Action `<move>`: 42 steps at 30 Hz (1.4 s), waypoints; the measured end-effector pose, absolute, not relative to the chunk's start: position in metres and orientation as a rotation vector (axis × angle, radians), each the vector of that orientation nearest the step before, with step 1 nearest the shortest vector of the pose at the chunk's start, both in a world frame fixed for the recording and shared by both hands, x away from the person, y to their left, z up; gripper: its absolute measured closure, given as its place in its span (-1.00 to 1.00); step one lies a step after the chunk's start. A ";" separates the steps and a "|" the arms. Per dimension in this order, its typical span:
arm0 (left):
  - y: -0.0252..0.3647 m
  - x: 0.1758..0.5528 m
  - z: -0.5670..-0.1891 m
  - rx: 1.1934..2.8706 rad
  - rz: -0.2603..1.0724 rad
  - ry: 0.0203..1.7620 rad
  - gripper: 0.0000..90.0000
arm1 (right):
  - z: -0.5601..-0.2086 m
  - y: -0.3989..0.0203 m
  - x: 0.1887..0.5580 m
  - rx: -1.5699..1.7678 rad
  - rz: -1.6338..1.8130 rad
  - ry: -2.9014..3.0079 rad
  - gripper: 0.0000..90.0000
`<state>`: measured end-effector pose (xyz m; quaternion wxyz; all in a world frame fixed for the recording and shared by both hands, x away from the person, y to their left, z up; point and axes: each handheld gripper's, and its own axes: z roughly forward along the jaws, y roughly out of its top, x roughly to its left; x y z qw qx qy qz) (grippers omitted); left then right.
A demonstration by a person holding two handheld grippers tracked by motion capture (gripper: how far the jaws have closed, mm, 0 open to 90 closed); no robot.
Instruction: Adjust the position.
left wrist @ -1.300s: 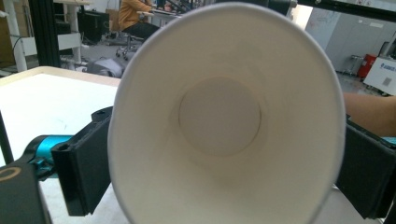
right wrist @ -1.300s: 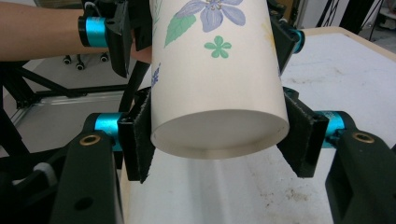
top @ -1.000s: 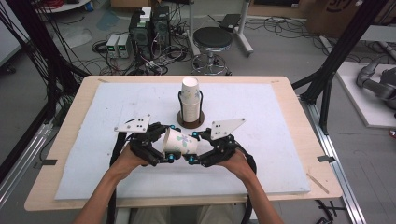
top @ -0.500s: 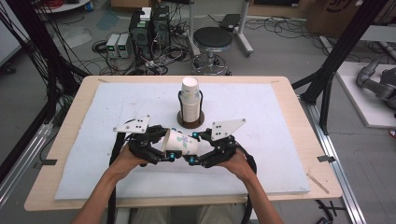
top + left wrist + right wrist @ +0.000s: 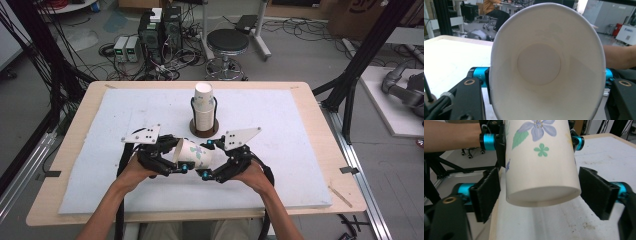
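Note:
A white paper cup (image 5: 194, 154) with a flower print lies on its side in the air between my two grippers, over the near middle of the white mat (image 5: 280, 115). My left gripper (image 5: 176, 159) is shut on its rim end, its jaws having just closed there; the left gripper view looks straight into the empty cup (image 5: 539, 62). My right gripper (image 5: 212, 163) has just been opening. Its pads (image 5: 487, 192) stand apart on either side of the cup's base (image 5: 541, 165) without touching it.
A stack of paper cups (image 5: 204, 102) stands upright in a dark round holder (image 5: 204, 132) just beyond the grippers, at the mat's middle. The wooden table edge (image 5: 320, 115) frames the mat. A stool, cables and equipment sit on the floor behind.
The left jaws have closed onto the cup's rim end. The right jaws have spread away from its base. Both hands stay where they were.

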<state>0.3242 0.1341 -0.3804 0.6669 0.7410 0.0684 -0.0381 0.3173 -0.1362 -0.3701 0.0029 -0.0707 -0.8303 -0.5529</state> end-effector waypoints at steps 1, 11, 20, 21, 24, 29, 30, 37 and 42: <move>0.134 0.324 -0.380 1.675 -0.084 0.156 -0.26 | -0.370 -0.136 0.317 -0.223 -1.731 -2.610 -0.62; 0.136 0.323 -0.379 1.685 -0.068 0.163 -0.27 | -0.369 -0.135 0.318 -0.247 -1.716 -2.624 -0.66; 0.140 0.322 -0.375 1.723 -0.033 0.182 -0.27 | -0.371 -0.142 0.318 -0.294 -1.705 -2.655 -0.66; 0.141 0.322 -0.374 1.728 -0.027 0.185 -0.27 | -0.372 -0.144 0.317 -0.304 -1.694 -2.655 -0.66; 0.144 0.323 -0.372 1.752 -0.013 0.193 -0.27 | -0.373 -0.148 0.318 -0.322 -1.697 -2.676 -0.66; 0.148 0.323 -0.368 1.785 0.006 0.206 -0.27 | -0.376 -0.154 0.317 -0.358 -1.687 -2.684 -0.66; 0.148 0.323 -0.367 1.798 0.013 0.210 -0.27 | -0.377 -0.156 0.317 -0.369 -1.683 -2.691 -0.66; 0.153 0.324 -0.360 1.853 0.040 0.246 -0.27 | -0.382 -0.166 0.319 -0.485 -1.682 -2.715 -0.66; 0.155 0.326 -0.357 1.886 0.048 0.265 -0.27 | -0.386 -0.178 0.321 -0.584 -1.701 -2.721 -0.65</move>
